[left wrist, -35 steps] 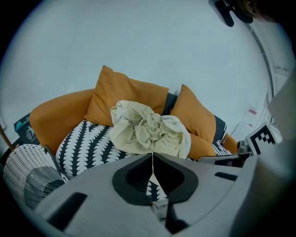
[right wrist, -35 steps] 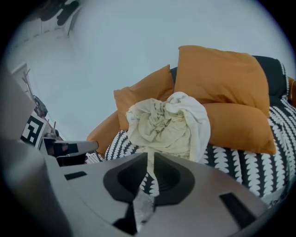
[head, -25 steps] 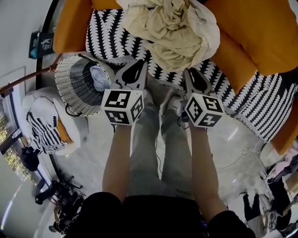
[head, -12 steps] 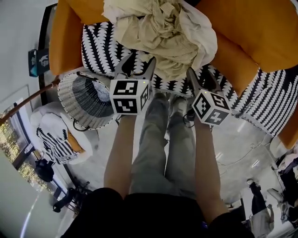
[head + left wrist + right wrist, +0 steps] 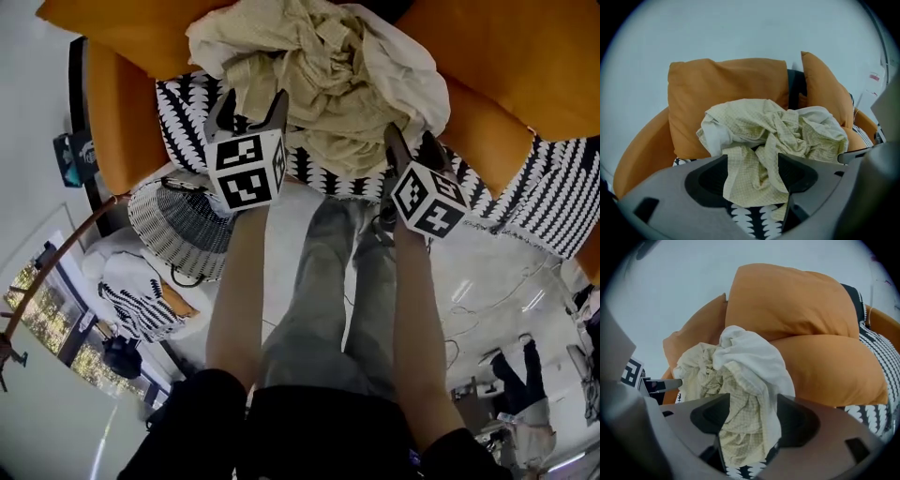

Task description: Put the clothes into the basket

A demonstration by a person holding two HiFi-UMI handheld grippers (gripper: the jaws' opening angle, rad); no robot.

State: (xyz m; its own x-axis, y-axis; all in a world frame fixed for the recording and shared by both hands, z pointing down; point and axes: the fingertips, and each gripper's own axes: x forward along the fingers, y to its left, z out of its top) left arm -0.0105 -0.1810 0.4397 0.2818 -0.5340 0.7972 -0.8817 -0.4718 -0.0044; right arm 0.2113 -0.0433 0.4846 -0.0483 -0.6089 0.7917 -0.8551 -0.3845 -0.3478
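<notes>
Steep downward head view: heap of pale cream clothes (image 5: pixel 319 84) piled on the black-and-white patterned seat (image 5: pixel 183 117) of a sofa with orange cushions (image 5: pixel 506 56), none of it in the basket (image 5: pixel 173 230). Woven black-and-white basket on the floor at the left, just beside the seat's edge and under the left forearm, apart from the heap. Left gripper (image 5: pixel 251 101) at the near left edge of the heap, jaws spread wide and just now opening. In the left gripper view, a checked fold (image 5: pixel 750 180) hanging in the gap between the pads, not pinched. Right gripper (image 5: pixel 412 141) at the near right edge, jaws likewise spread and just now opening. In the right gripper view, a white garment (image 5: pixel 750 357) draped over checked cloth and reaching down between the pads, unclamped. Grey-trousered legs (image 5: pixel 328 309) between the two forearms.
</notes>
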